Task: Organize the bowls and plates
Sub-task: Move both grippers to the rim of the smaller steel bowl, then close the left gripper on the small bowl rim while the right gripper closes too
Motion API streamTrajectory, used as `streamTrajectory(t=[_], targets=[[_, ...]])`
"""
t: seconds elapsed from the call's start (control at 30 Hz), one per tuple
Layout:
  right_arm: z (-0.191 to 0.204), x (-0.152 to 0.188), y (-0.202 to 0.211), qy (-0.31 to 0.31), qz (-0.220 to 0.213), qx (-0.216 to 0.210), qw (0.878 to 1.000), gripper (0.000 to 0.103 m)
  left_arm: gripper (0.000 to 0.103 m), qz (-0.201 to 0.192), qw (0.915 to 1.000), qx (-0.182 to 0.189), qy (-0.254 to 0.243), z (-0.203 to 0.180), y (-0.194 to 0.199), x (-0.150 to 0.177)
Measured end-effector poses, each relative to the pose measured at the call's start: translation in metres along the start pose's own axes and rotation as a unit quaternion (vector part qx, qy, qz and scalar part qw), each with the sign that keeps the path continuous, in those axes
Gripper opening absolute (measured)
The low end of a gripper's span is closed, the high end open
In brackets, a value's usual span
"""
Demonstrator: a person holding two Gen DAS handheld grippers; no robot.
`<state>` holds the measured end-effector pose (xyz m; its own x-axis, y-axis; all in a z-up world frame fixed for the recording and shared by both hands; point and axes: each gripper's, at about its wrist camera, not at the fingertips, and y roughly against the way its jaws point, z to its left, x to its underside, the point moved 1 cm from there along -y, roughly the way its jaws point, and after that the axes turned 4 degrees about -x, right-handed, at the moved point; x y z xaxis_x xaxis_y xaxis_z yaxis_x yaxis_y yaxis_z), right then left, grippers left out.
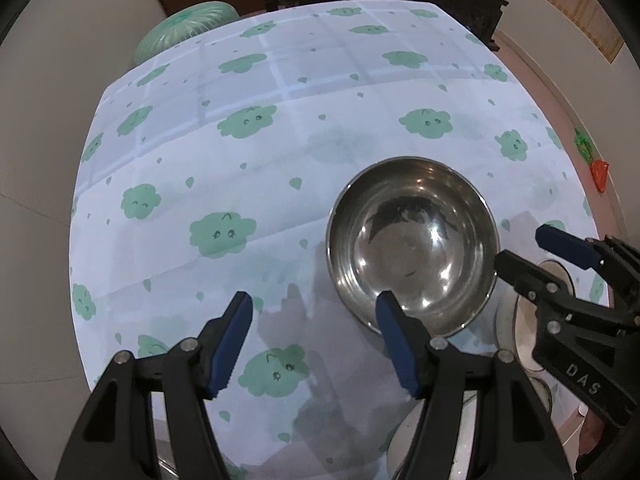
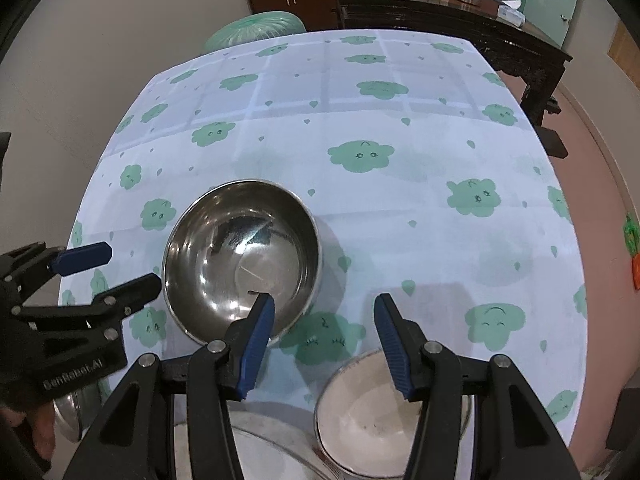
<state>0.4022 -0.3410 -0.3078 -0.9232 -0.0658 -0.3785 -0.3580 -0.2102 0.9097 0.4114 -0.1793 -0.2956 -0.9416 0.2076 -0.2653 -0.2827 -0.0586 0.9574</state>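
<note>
Right under the right tongs [image 2: 324,340] sits a white-lined round bowl with a metal rim [image 2: 368,416], down at the near edge of the worktop [image 2: 400,208], and the blue pads are spread with nothing pinched between them. Left tongs [image 1: 316,336] are spread too and empty, hanging over the pale tablecloth with green smiley clouds [image 1: 240,160]. So the shiny round stainless steel bowl [image 1: 412,248] stands upright and empty on the cloth, between the two tongs; the left tongs' right pad overlaps its near rim in the left view, though I can't tell if it's touching. Behind the worktop there's a green ribbed plastic stool [image 2: 256,28] and a dark wooden side table [image 2: 460,32].
</note>
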Motion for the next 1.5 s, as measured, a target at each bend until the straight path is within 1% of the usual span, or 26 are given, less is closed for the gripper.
streamTrajectory(t=[0.13,0.37,0.43,0.47,0.5,0.57,0.63,0.7,0.73,0.77,0.8,0.83,0.9,0.97,1.5], targets=[[0.002,-0.004,-0.011,-0.001,0.008,-0.002,1.0,0.054,0.065,0.01,0.9999,0.007,0.005,-0.001,-0.009,-0.004],[0.001,-0.01,-0.023,-0.001,0.018,0.006,1.0,0.054,0.065,0.015,0.9999,-0.001,0.003,0.0,-0.021,-0.006],[0.001,-0.01,-0.027,0.0,0.023,0.011,1.0,0.05,0.065,0.017,0.9998,0.002,0.002,0.0,-0.023,-0.007],[0.001,-0.01,-0.029,0.0,0.025,0.013,1.0,0.045,0.065,0.018,0.9998,0.003,0.001,0.0,-0.024,-0.007],[0.001,-0.01,-0.031,0.0,0.027,0.014,1.0,0.044,0.063,0.018,0.9998,0.004,-0.001,-0.001,-0.024,-0.007],[0.001,-0.009,-0.034,0.0,0.031,0.014,0.999,0.043,0.062,0.018,0.9998,0.004,-0.006,-0.003,-0.025,-0.008],[0.001,-0.009,-0.037,-0.003,0.034,0.013,0.999,0.038,0.058,0.017,0.9998,0.005,-0.01,-0.006,-0.027,-0.009],[0.002,-0.008,-0.04,-0.003,0.041,0.012,0.999,0.03,0.046,0.021,0.9997,0.006,-0.015,-0.008,-0.029,-0.01],[0.002,-0.007,-0.041,-0.002,0.044,0.011,0.999,0.028,0.041,0.023,0.9996,0.006,-0.017,-0.009,-0.03,-0.01],[0.003,-0.007,-0.043,-0.001,0.046,0.009,0.999,0.025,0.026,0.028,0.9994,0.006,-0.021,-0.011,-0.033,-0.01],[0.003,-0.006,-0.043,-0.002,0.046,0.008,0.999,0.024,0.018,0.032,0.9992,0.014,-0.021,-0.011,-0.034,-0.01],[0.003,-0.007,-0.043,-0.002,0.045,0.005,0.999,0.024,0.015,0.033,0.9991,0.02,-0.02,-0.011,-0.035,-0.009],[0.006,-0.007,-0.042,0.001,0.043,0.002,0.999,0.018,0.01,0.03,0.999,0.02,-0.026,-0.015,-0.034,-0.009],[0.009,-0.008,-0.042,0.004,0.043,0.006,0.999,0.018,0.01,0.029,0.9991,0.015,-0.028,-0.015,-0.034,-0.009],[0.013,-0.007,-0.033,-0.005,0.045,-0.003,0.999,0.018,0.008,0.03,0.9989,0.028,-0.023,-0.01,-0.027,-0.007]])
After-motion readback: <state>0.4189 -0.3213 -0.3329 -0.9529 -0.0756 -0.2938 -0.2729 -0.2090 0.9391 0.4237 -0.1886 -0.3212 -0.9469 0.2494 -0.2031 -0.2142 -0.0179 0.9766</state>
